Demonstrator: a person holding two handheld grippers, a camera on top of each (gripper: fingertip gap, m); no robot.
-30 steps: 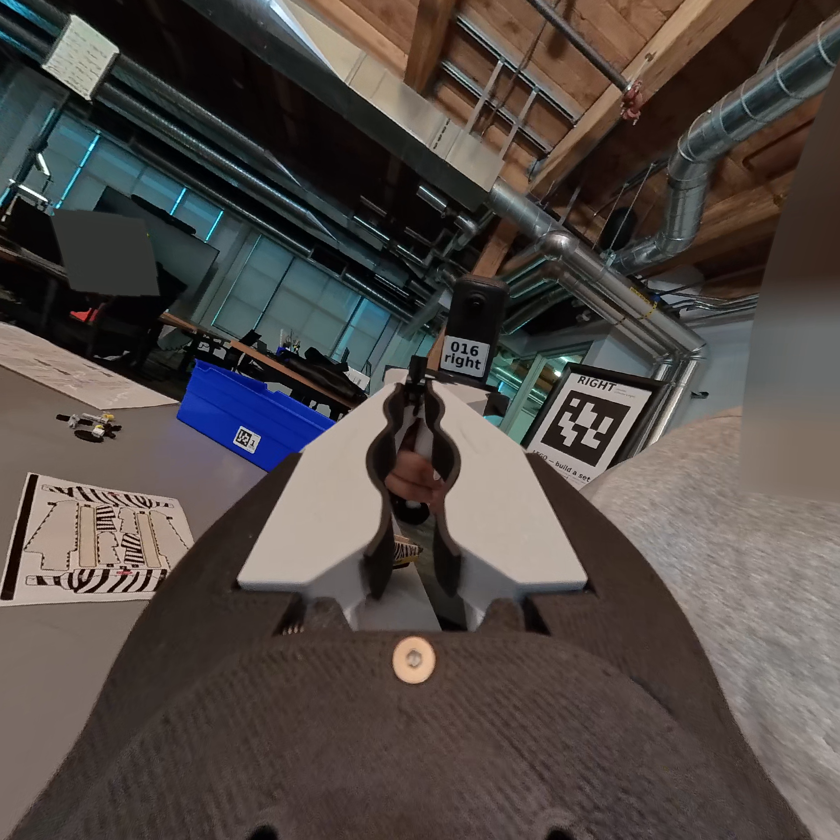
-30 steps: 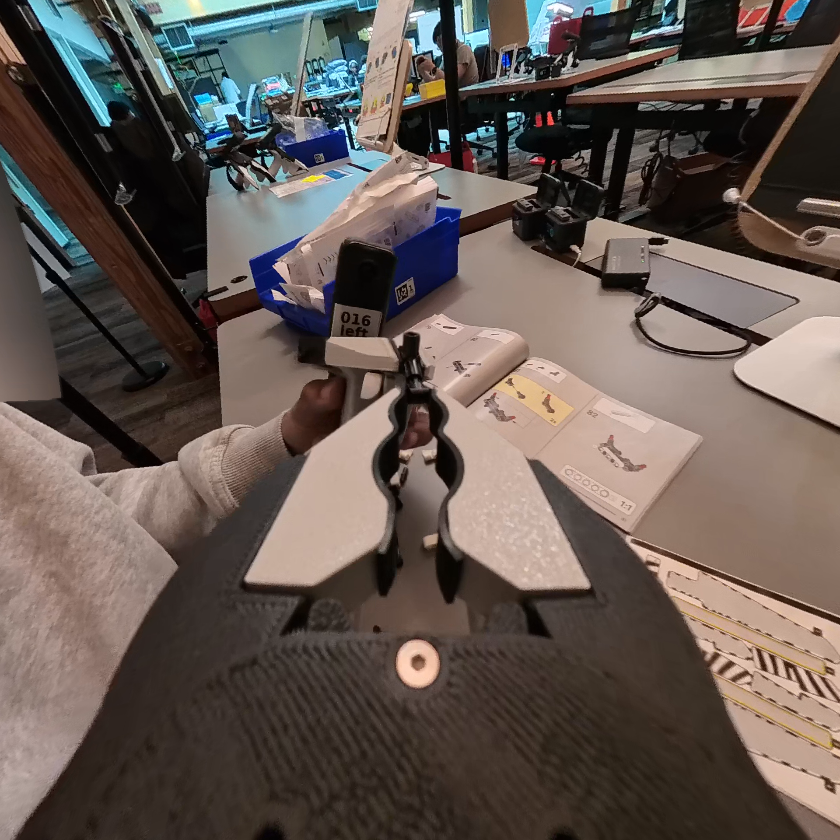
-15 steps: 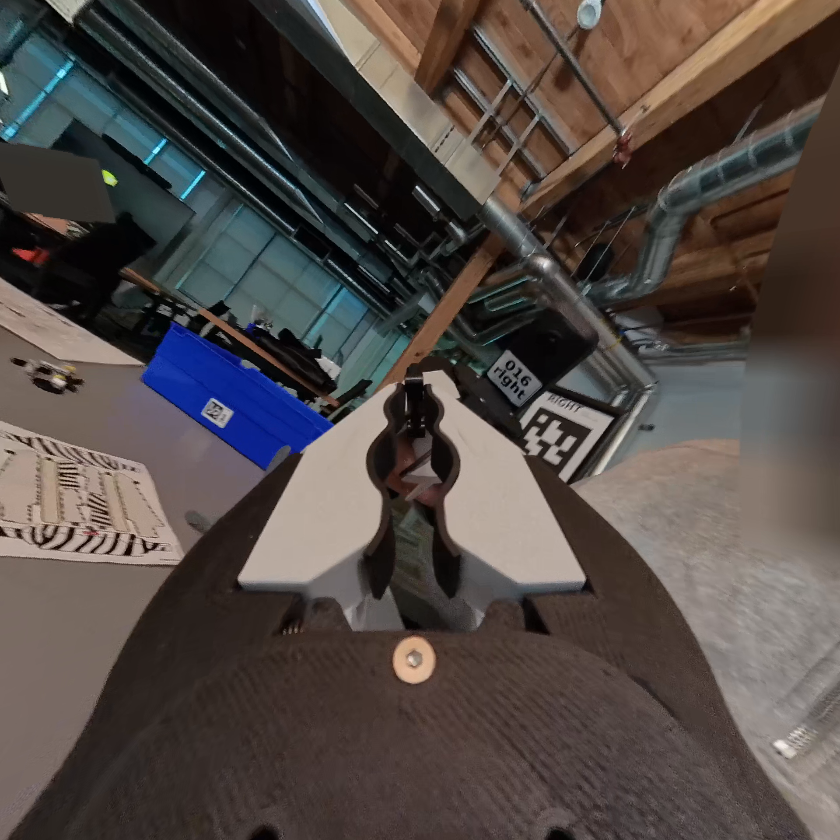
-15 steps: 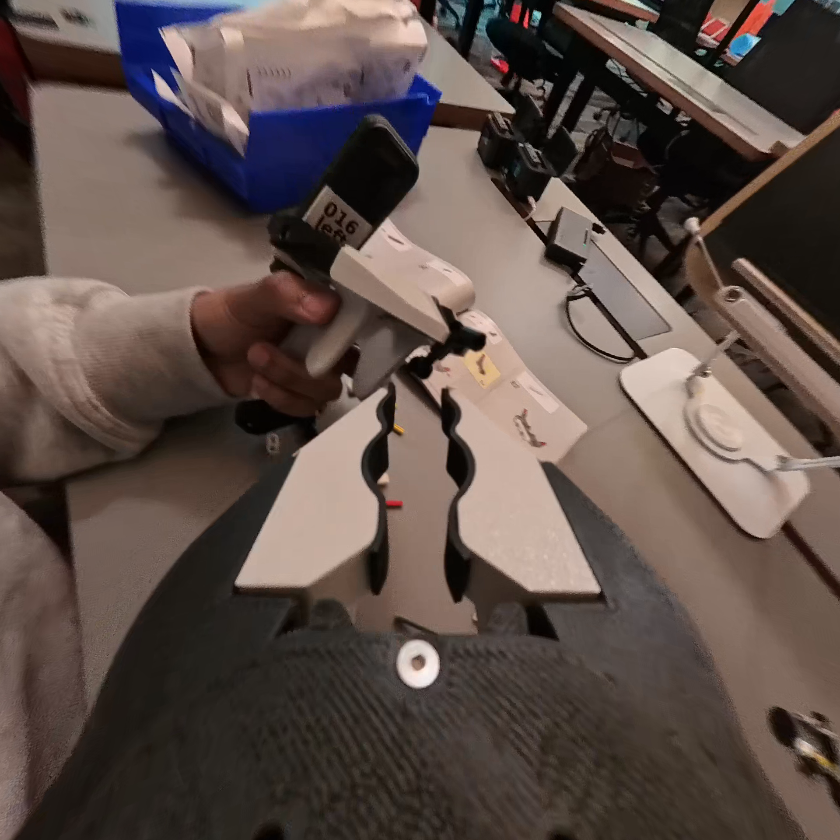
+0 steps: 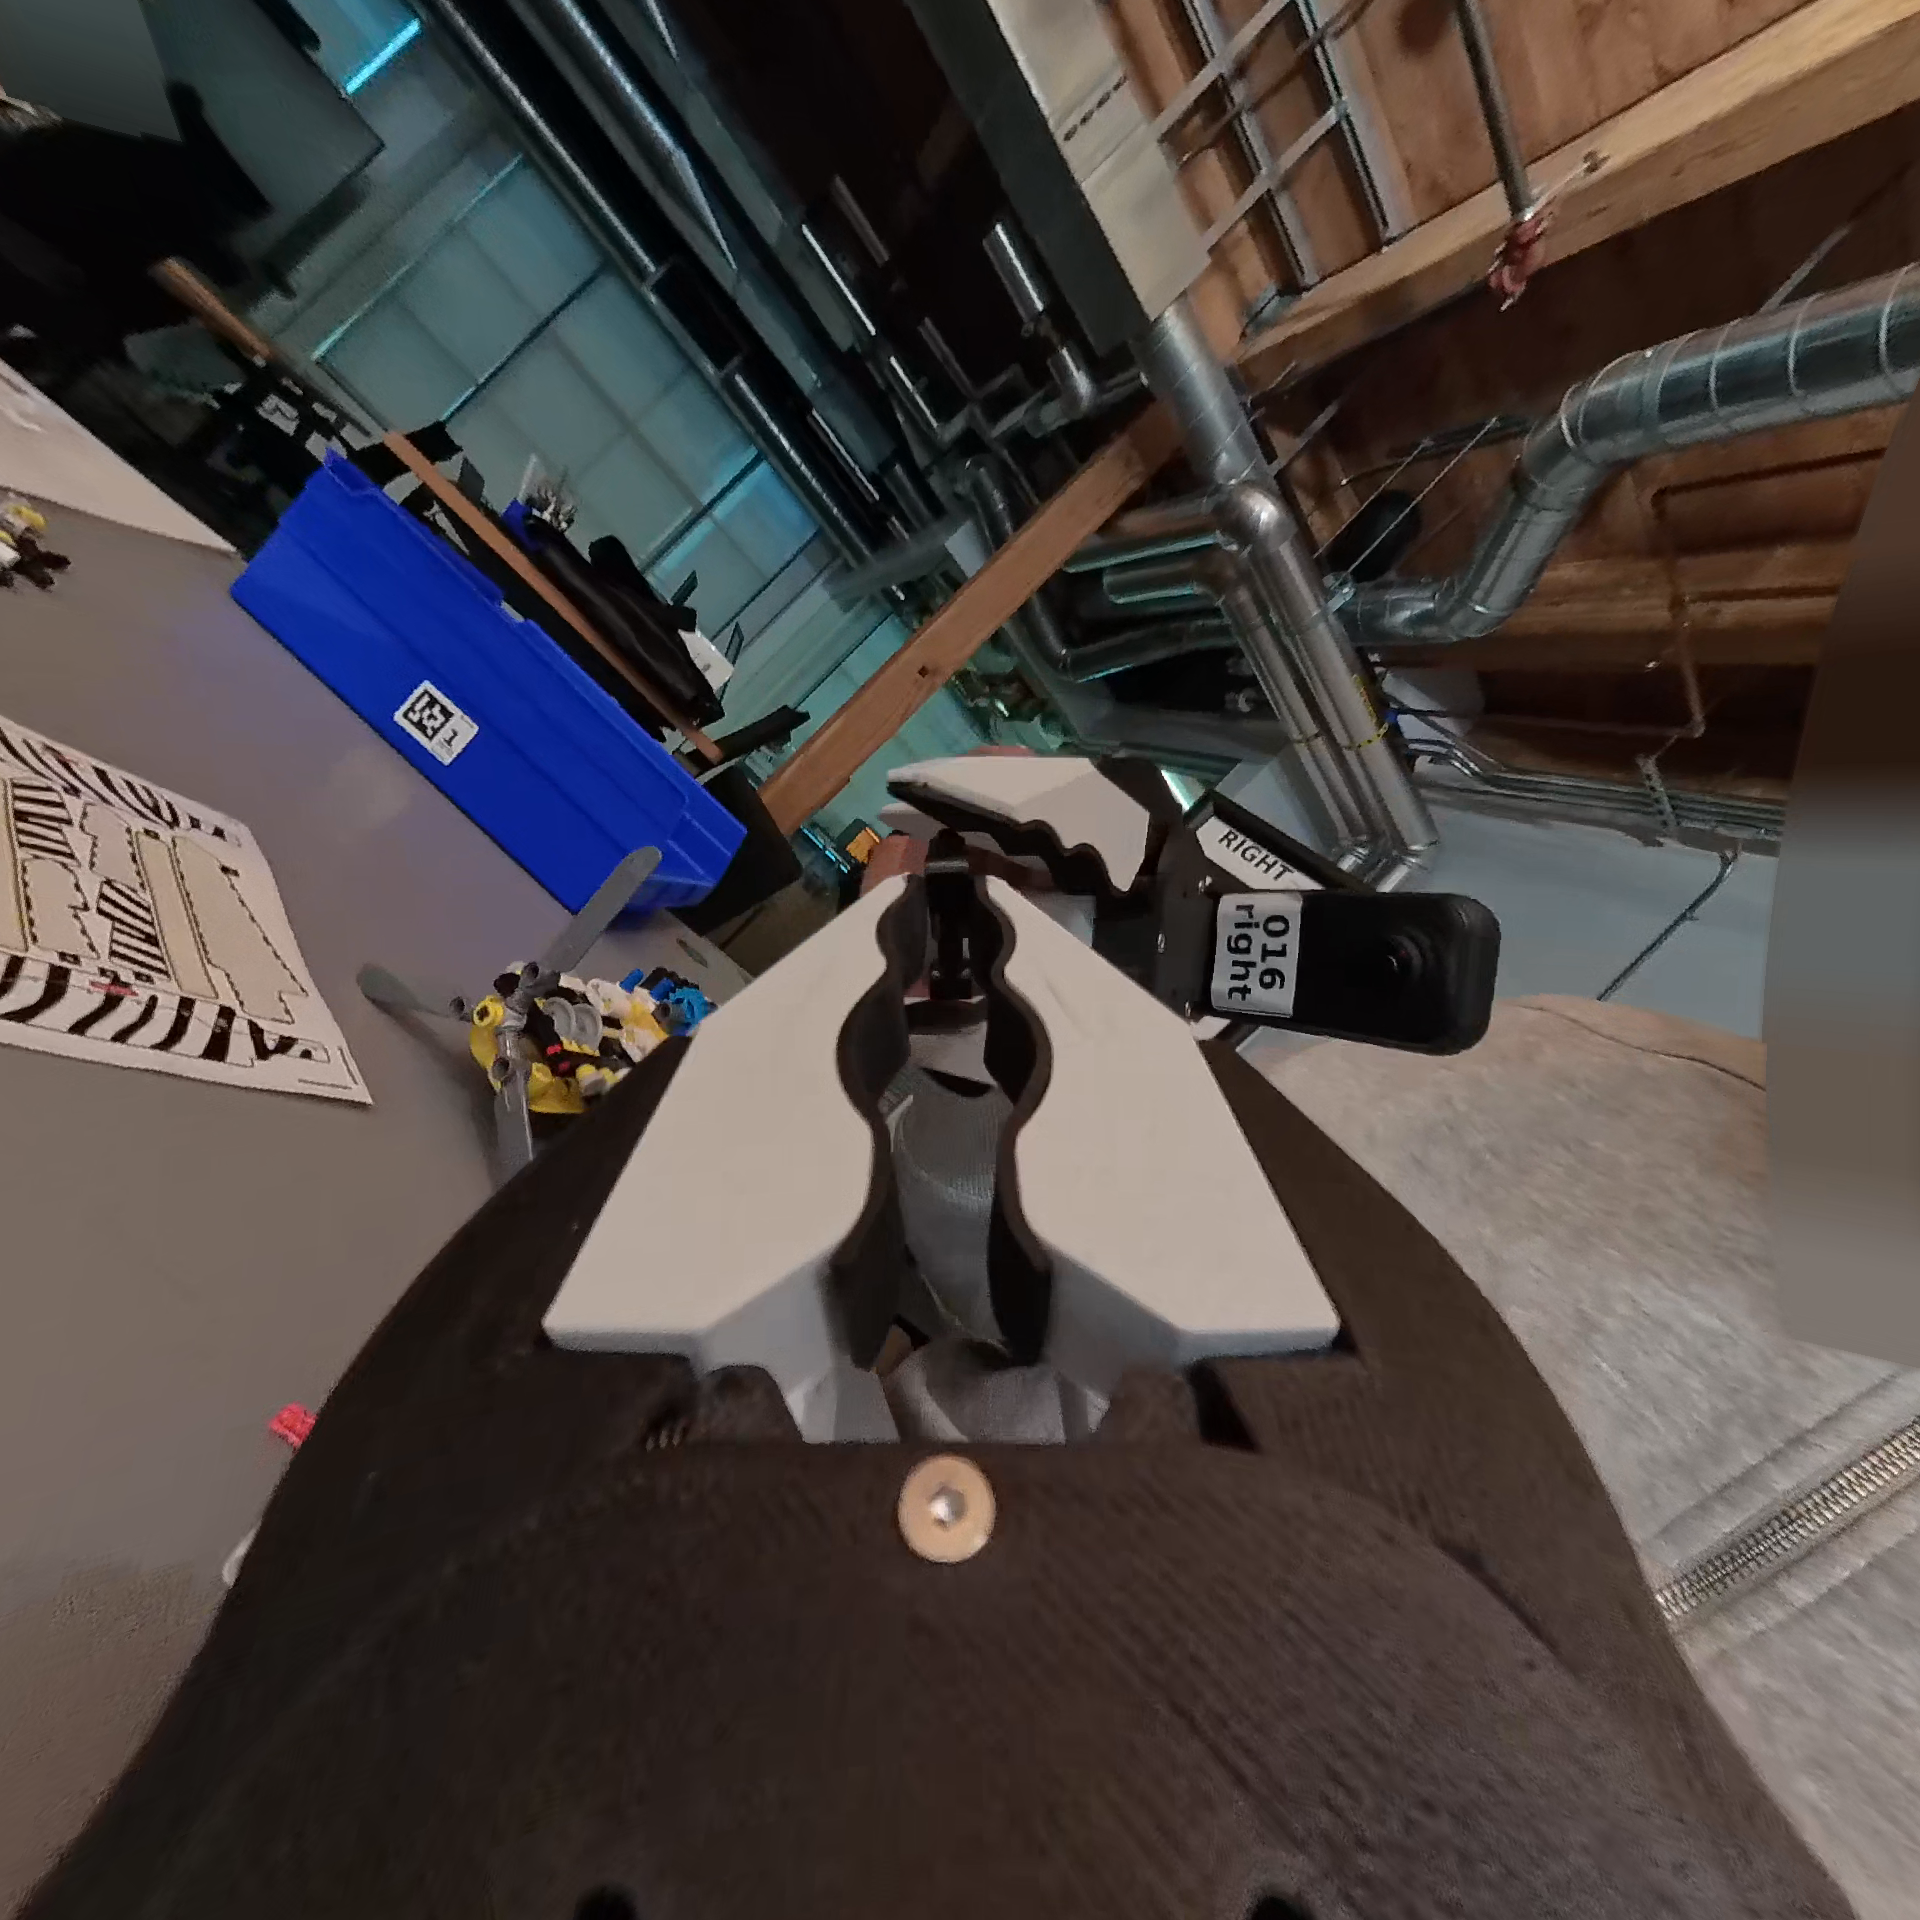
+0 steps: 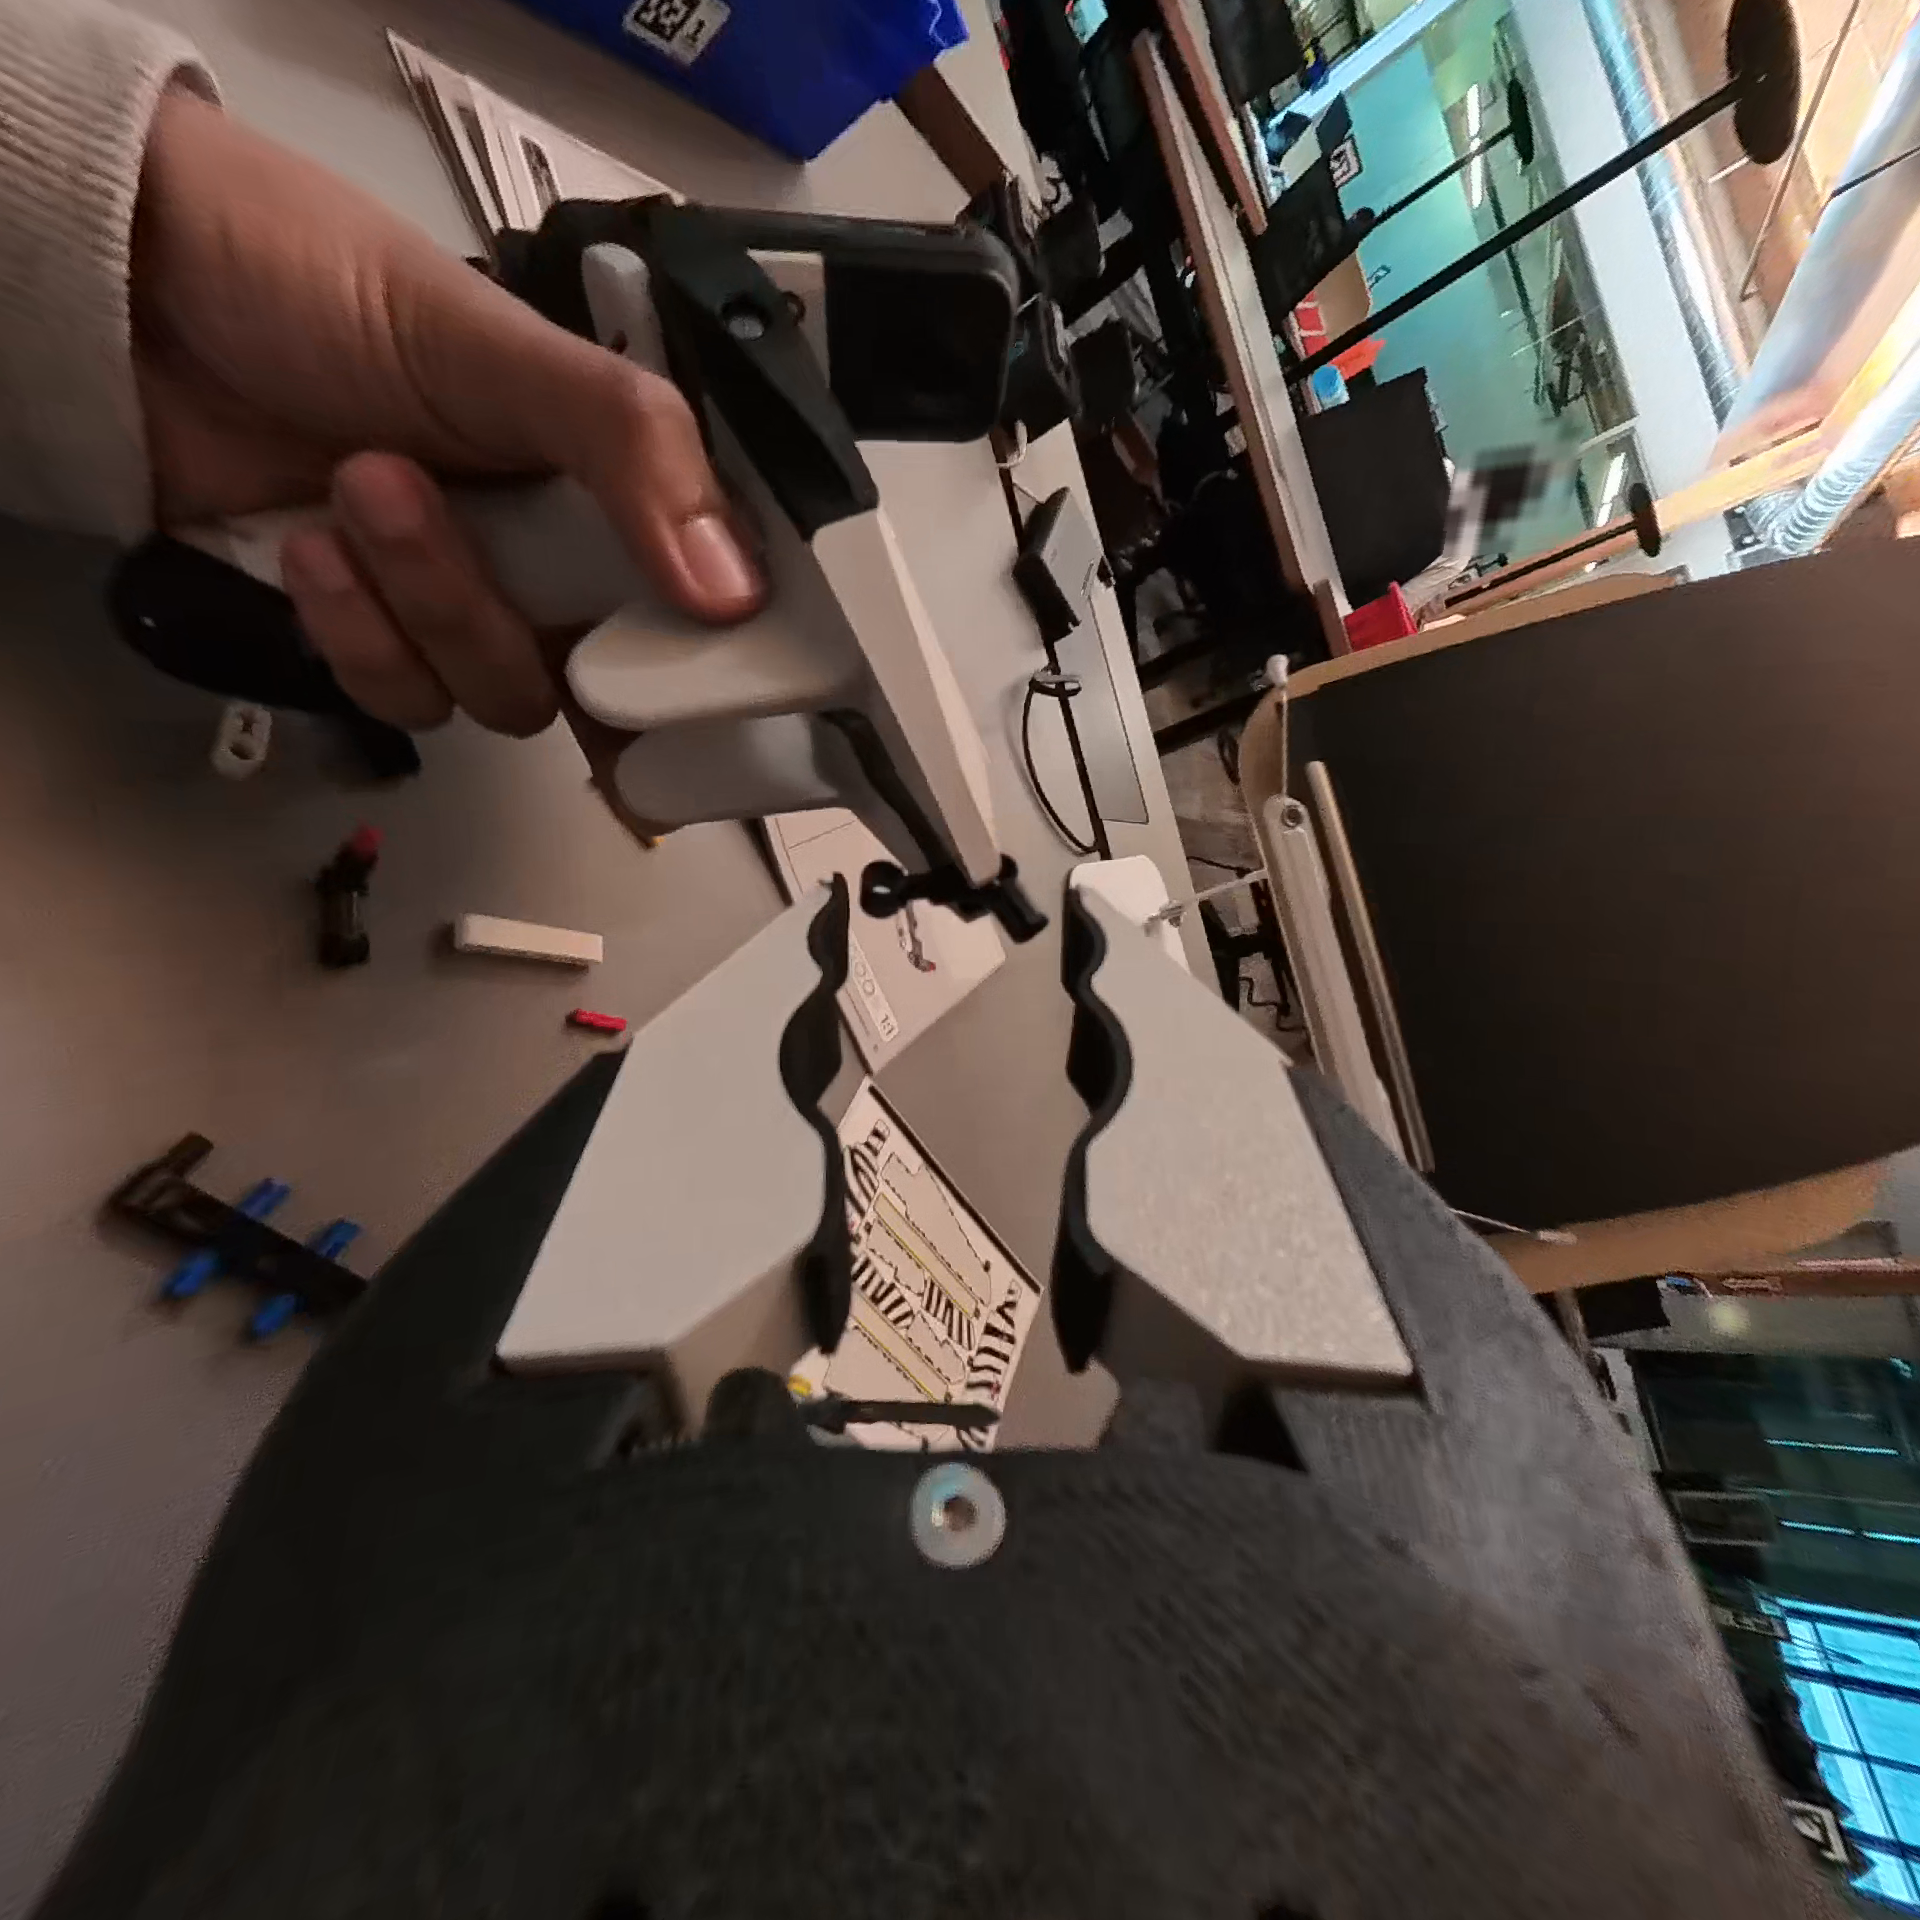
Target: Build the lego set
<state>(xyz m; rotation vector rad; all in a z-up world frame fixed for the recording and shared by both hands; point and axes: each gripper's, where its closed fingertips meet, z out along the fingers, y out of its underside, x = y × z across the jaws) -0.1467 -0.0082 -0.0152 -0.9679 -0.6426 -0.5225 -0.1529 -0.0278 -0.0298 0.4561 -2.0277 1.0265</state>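
Observation:
My left gripper [image 5: 948,904] is shut on a small black lego piece [image 5: 948,940] held at its fingertips, up in the air. In the right wrist view a hand holds the left gripper [image 6: 982,883] with the black piece [image 6: 940,894] sticking out of its tip. My right gripper [image 6: 956,904] is open and empty, its jaws on either side of that piece without touching it. It also shows in the left wrist view [image 5: 1039,821], just beyond my left fingertips. A partly built yellow lego model [image 5: 561,1029] lies on the grey table [image 5: 208,1247].
Loose parts lie on the table: a black beam with blue pins [image 6: 239,1236], a white bar [image 6: 528,940], a red pin [image 6: 597,1021], a black-and-red piece [image 6: 348,904]. A sticker sheet [image 5: 135,935], an instruction booklet [image 6: 904,987] and a blue bin [image 5: 468,686] are nearby. The grippers are tip to tip, or close to it.
My right gripper has opened wide and let go of the black piece. Both grippers have rolled sideways and come closer together. The left stays shut on the piece.

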